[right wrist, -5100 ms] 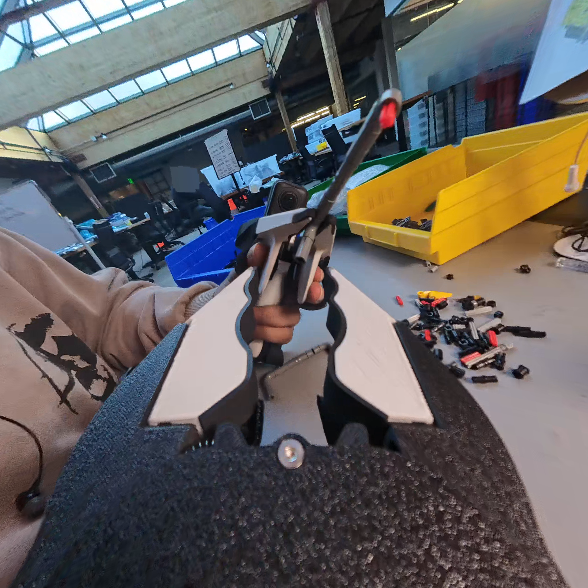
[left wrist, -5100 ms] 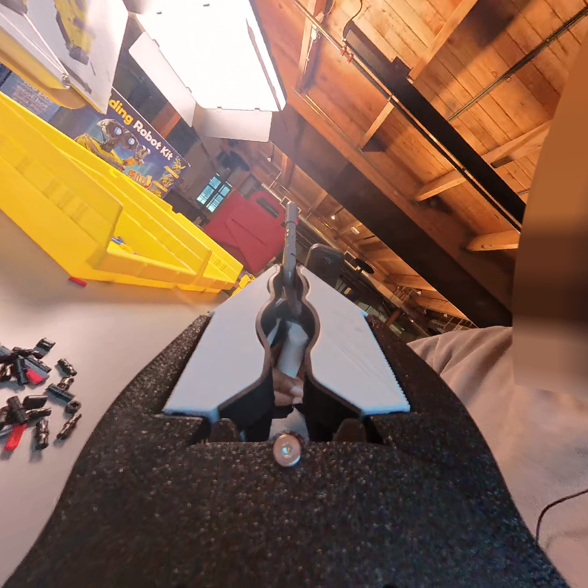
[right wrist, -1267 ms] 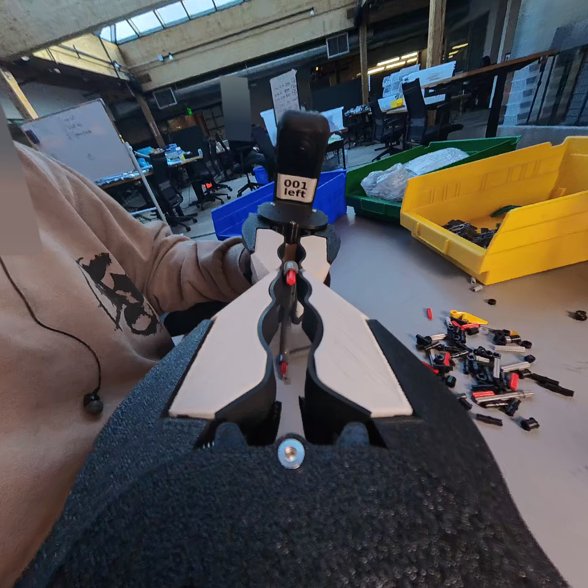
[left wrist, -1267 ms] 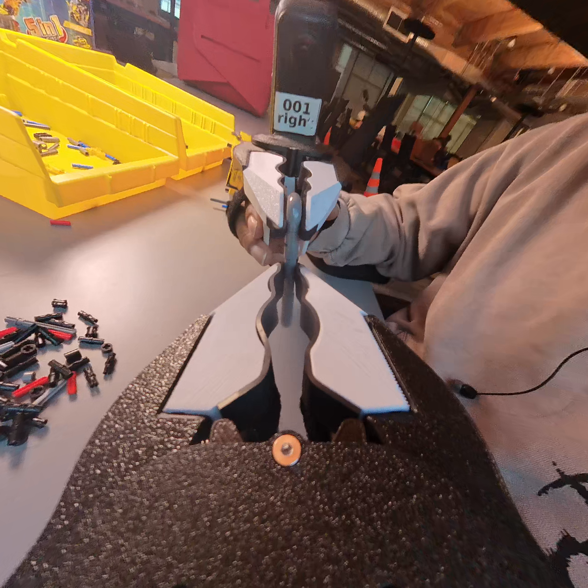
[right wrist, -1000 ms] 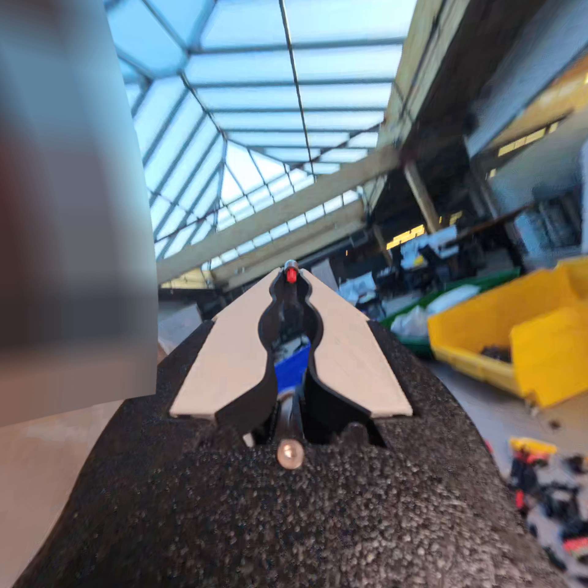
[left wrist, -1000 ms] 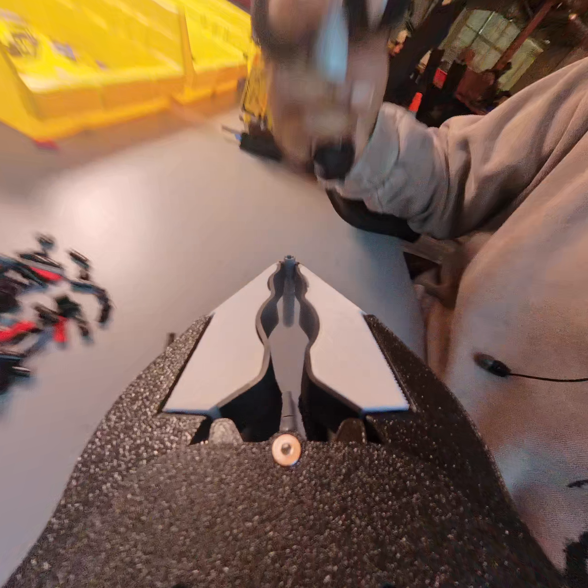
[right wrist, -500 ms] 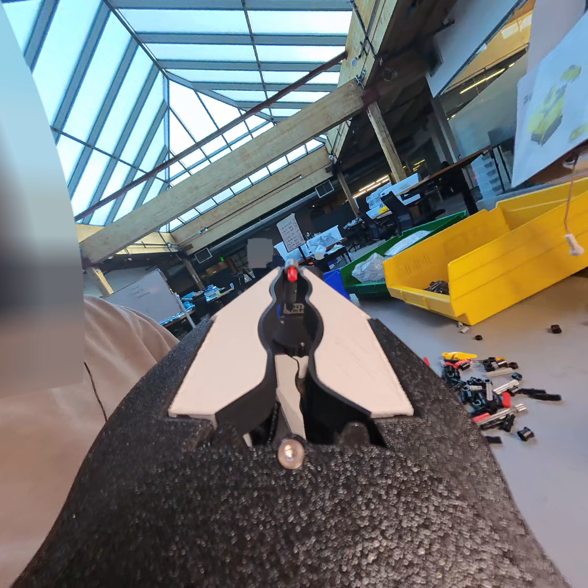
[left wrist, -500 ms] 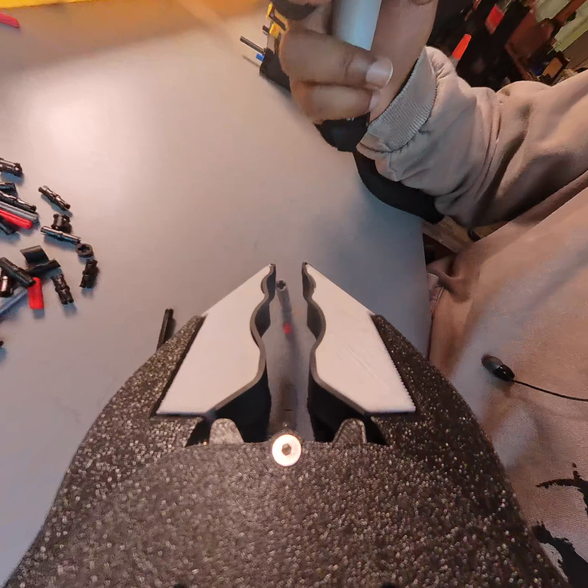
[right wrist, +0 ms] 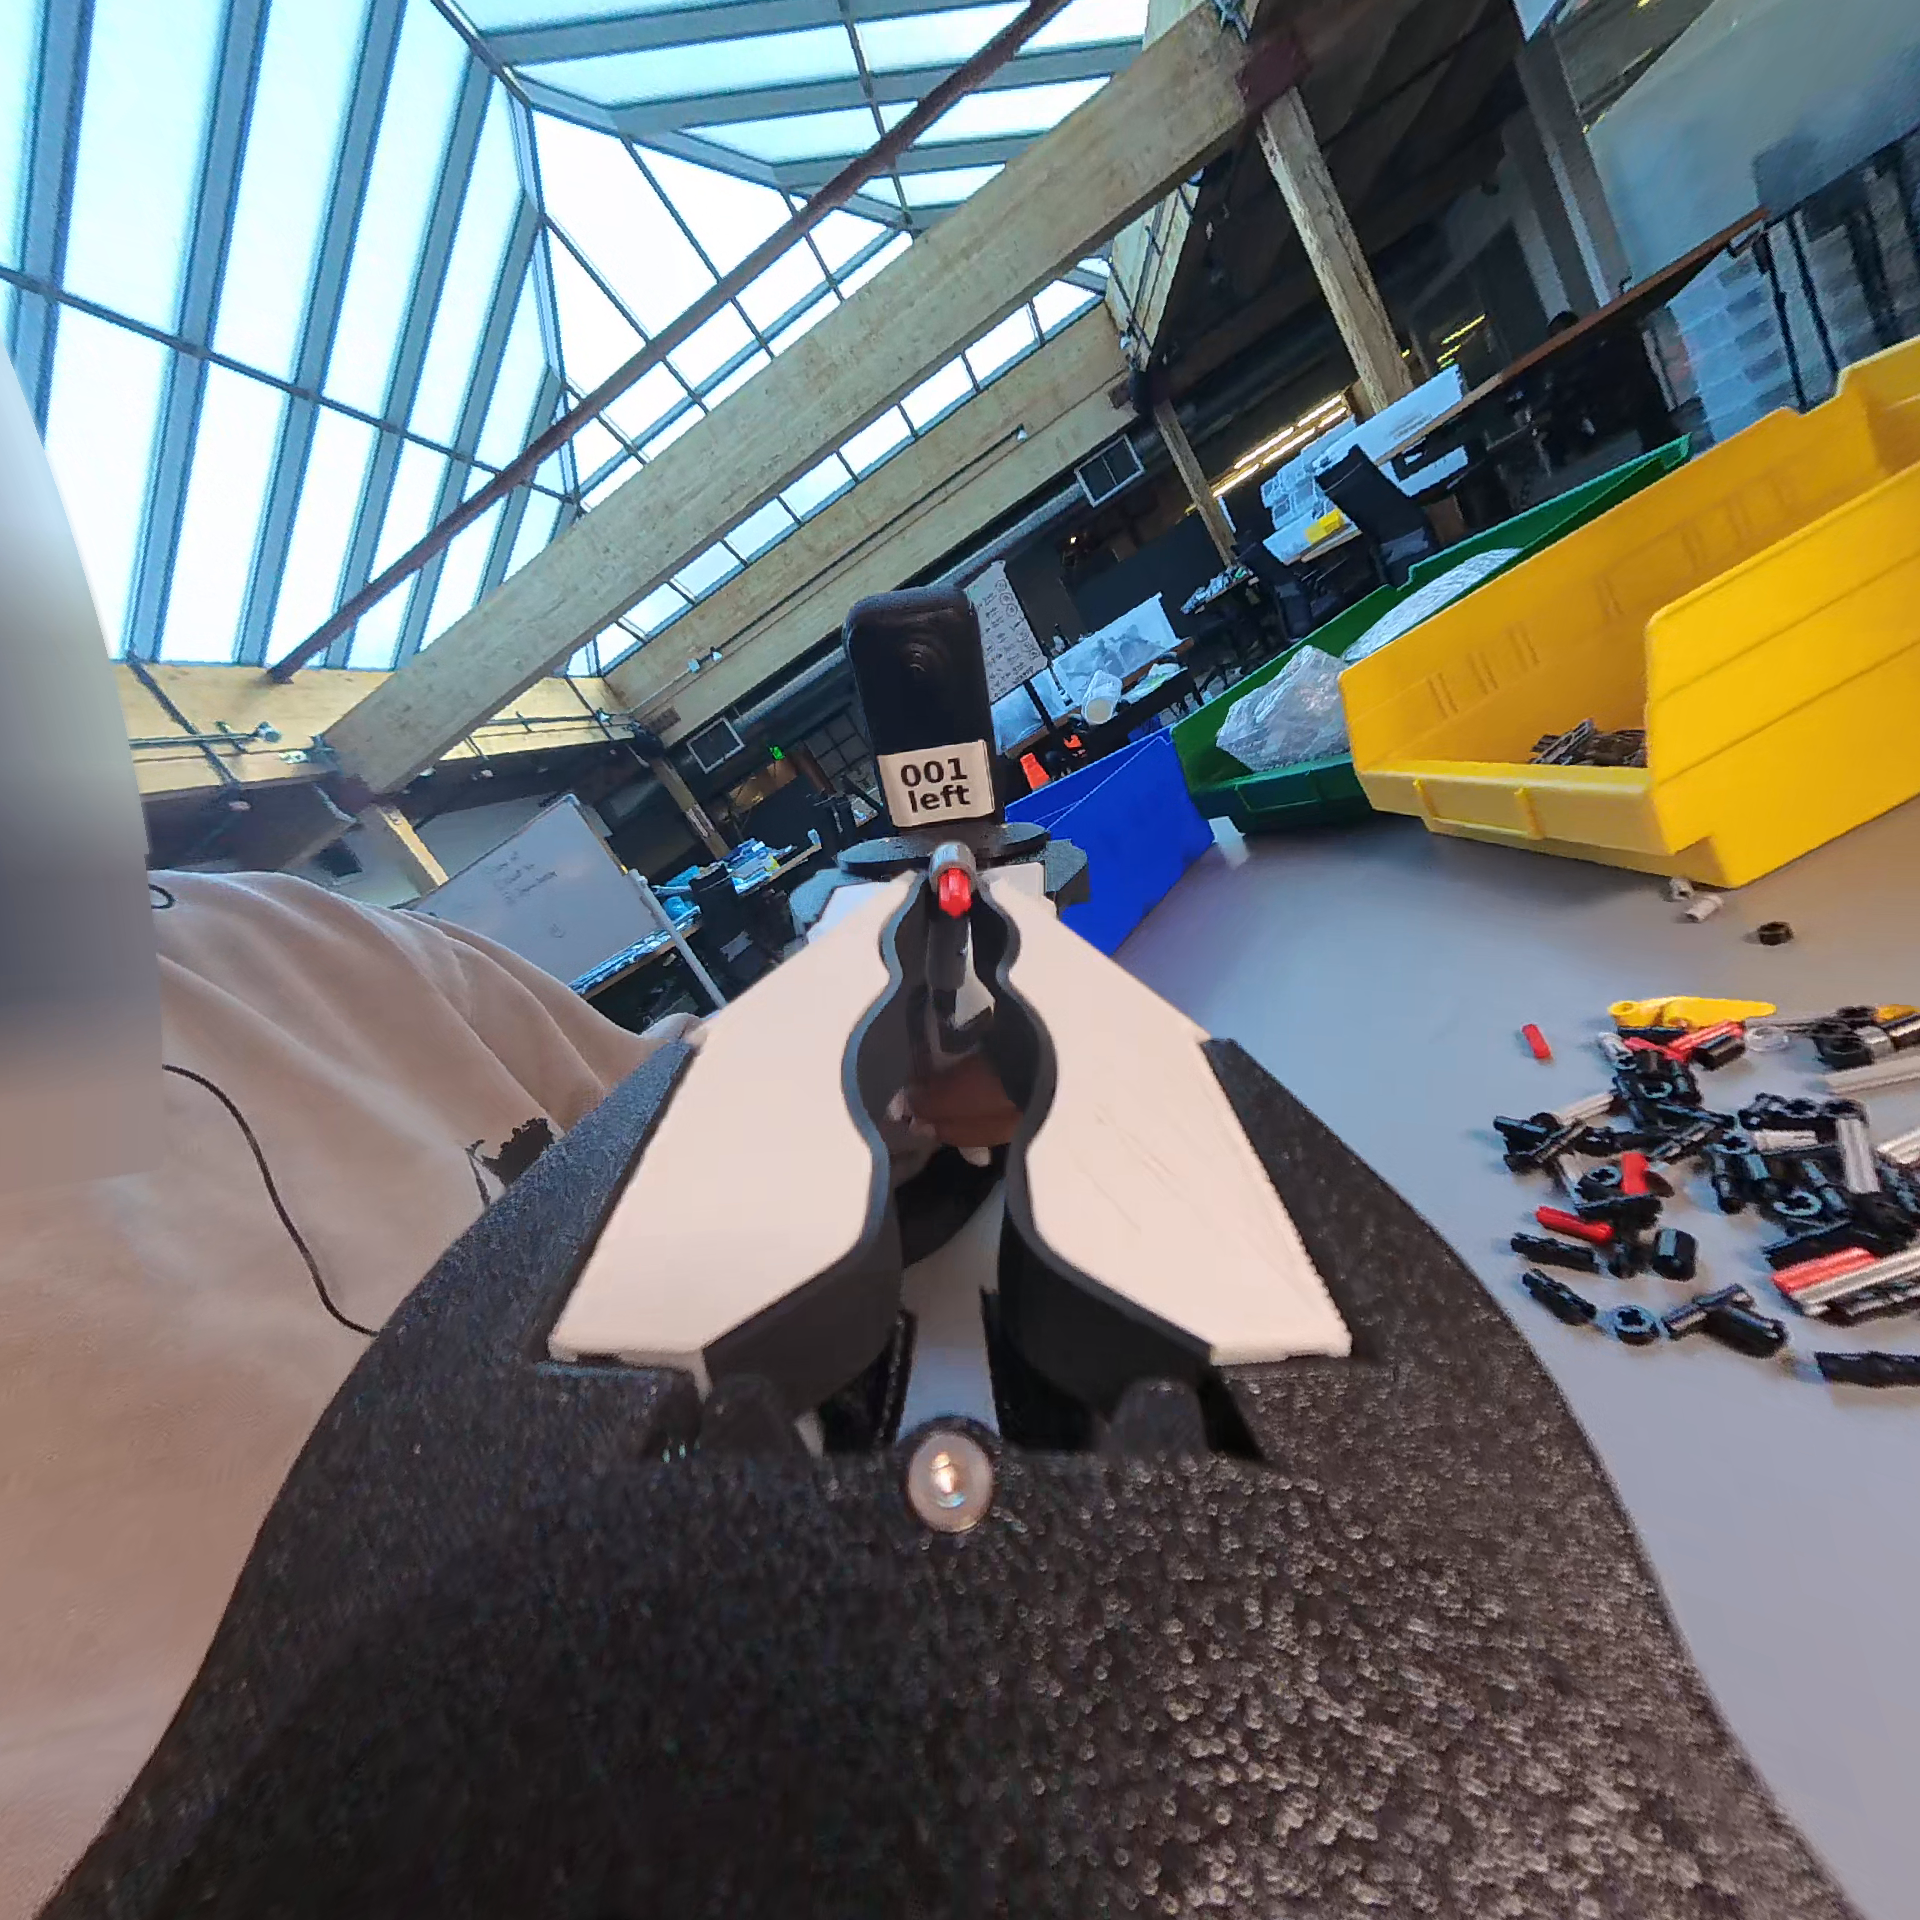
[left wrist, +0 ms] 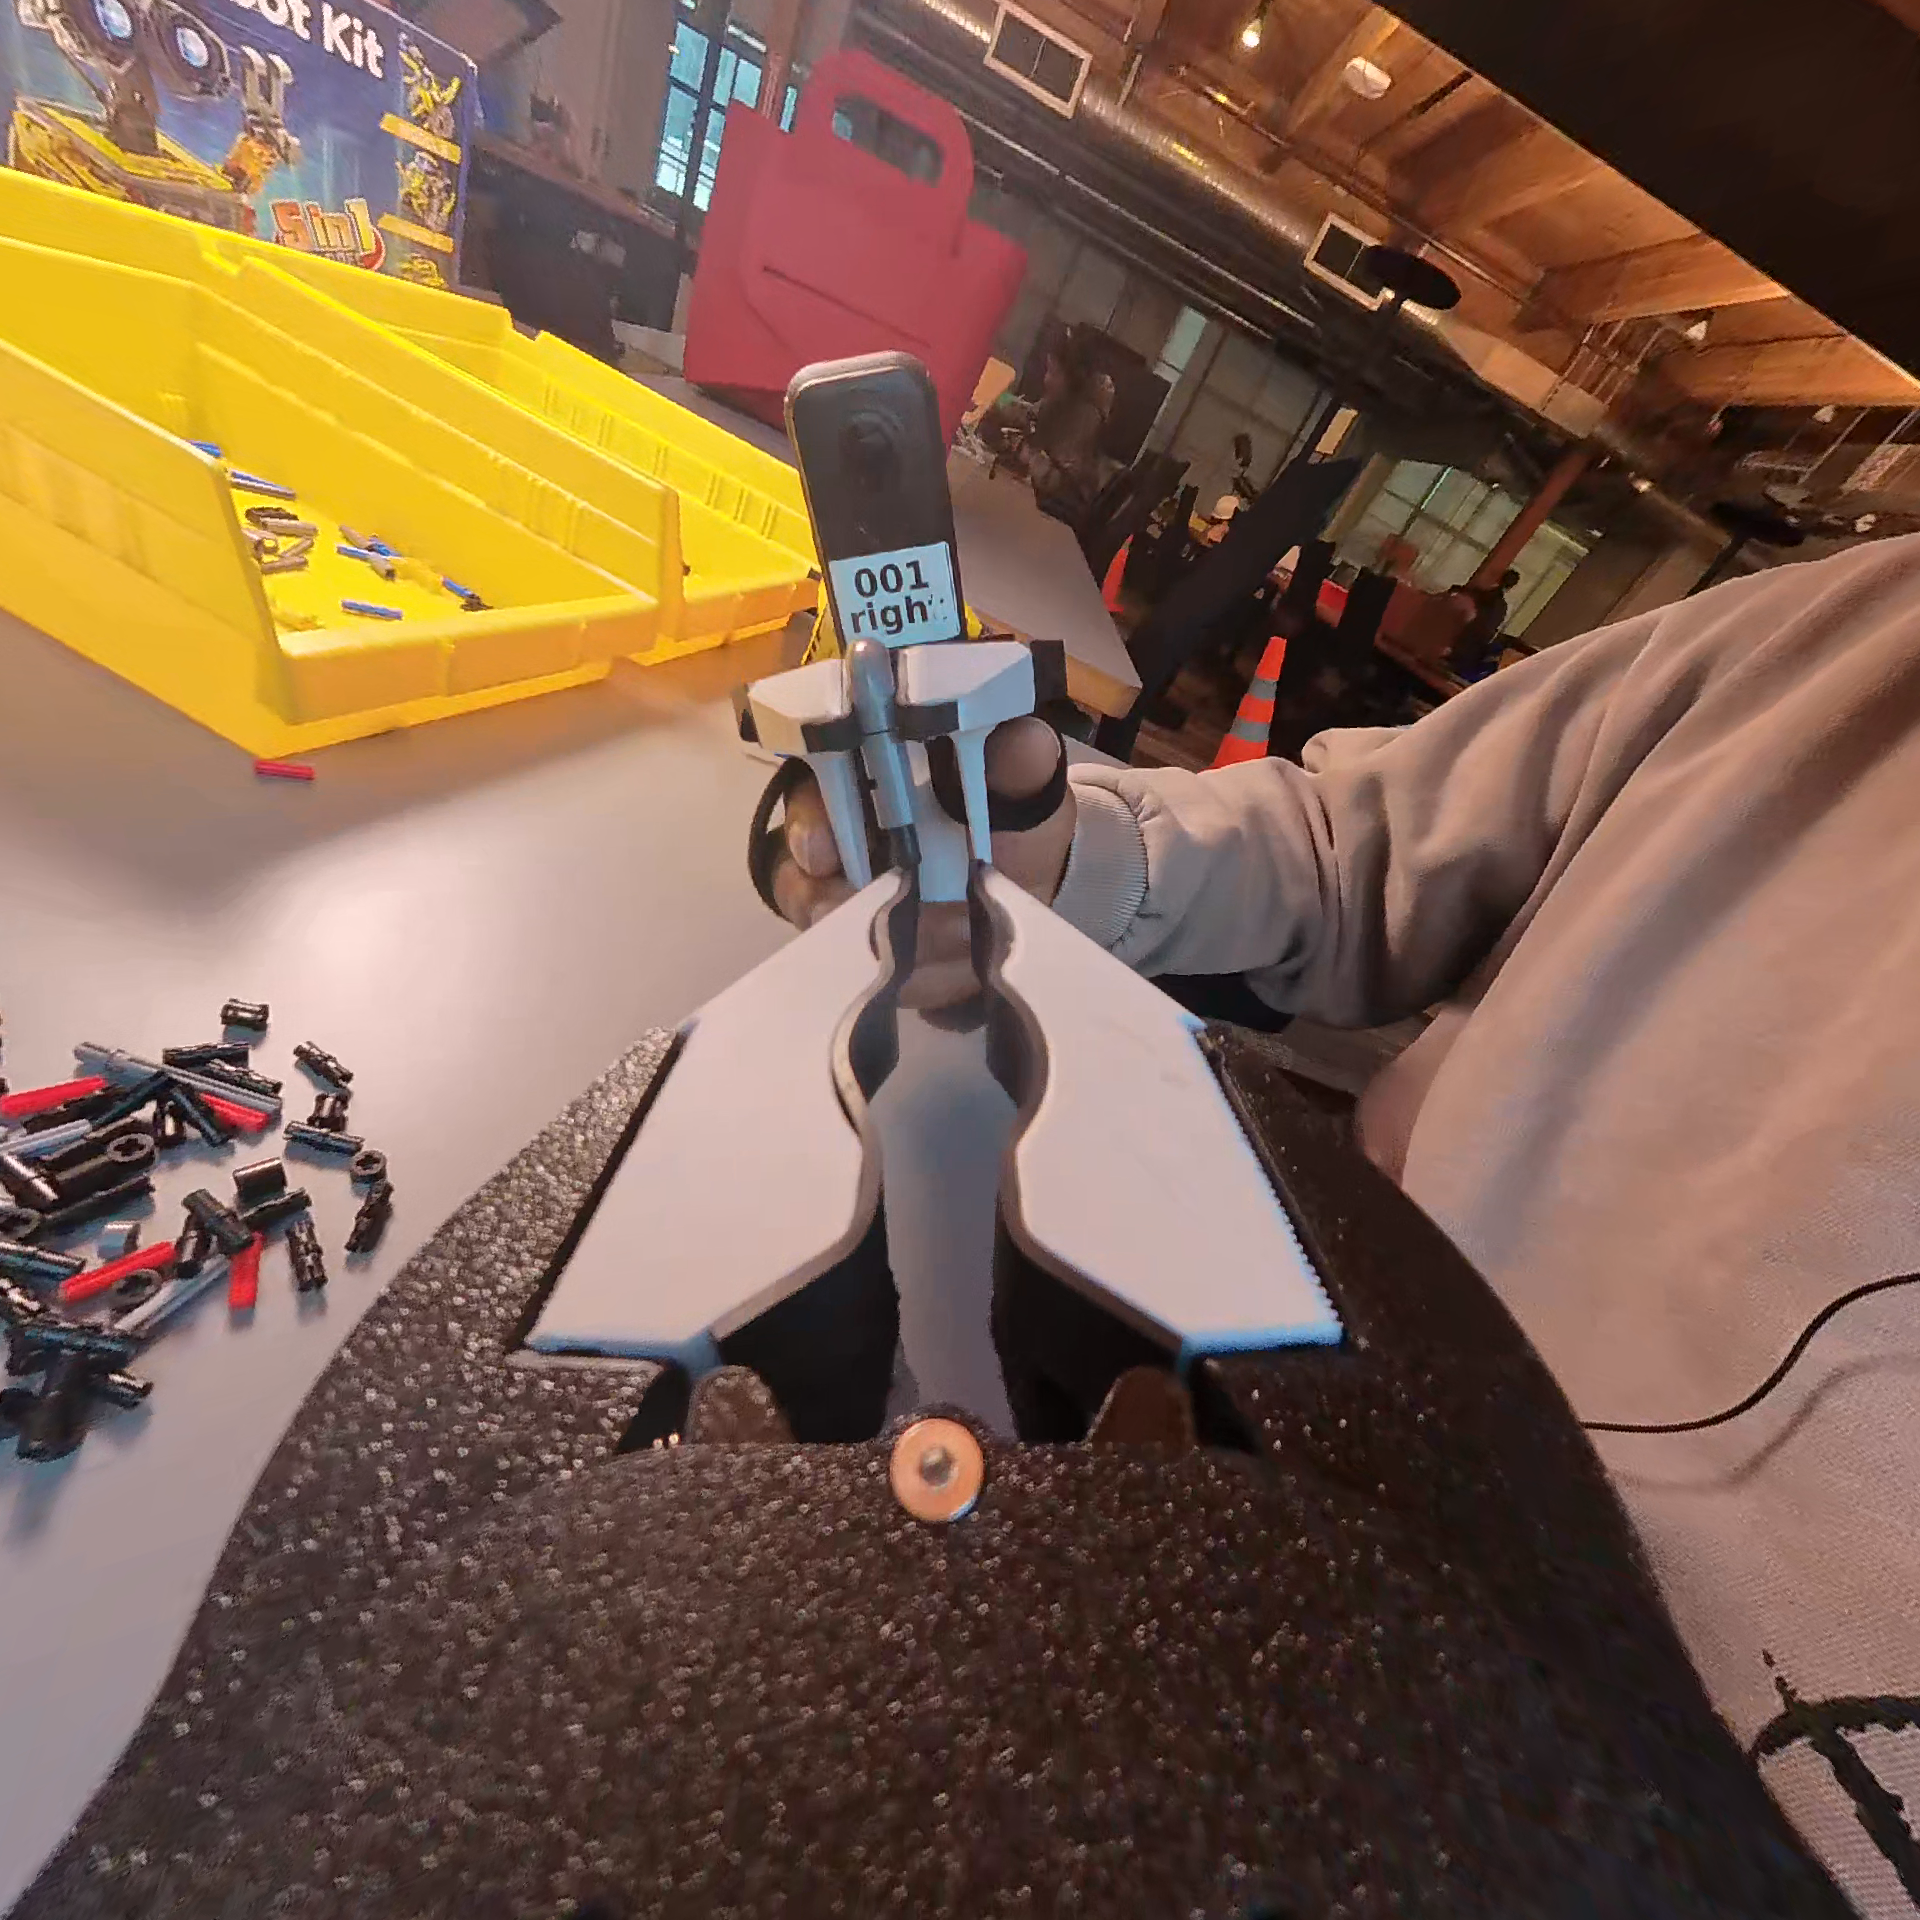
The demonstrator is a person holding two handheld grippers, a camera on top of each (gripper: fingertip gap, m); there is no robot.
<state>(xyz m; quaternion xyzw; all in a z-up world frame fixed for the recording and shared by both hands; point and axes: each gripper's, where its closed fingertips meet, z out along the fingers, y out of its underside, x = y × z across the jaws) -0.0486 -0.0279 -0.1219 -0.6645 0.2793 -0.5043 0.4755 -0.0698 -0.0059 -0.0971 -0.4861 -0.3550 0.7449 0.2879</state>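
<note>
Two hand-held grippers meet tip to tip at frame centre, above the tabletop (left wrist: 468,935). The right hand-held gripper (right wrist: 948,912) clamps a grey axle rod (left wrist: 881,727), apparently offering its dark lower end to the left hand-held gripper (left wrist: 935,904), whose jaws stand narrow; whether they pinch it I cannot tell

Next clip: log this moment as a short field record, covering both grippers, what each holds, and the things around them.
left gripper: shut on the lower end of the grey rod
right gripper: shut on the rod's other end, whose tip carries a red pin
grippers: face each other, joined by the rod above the grey table
loose parts: black, red and grey pieces scattered on the table
yellow bins: at the table's far side, small parts inside
</note>
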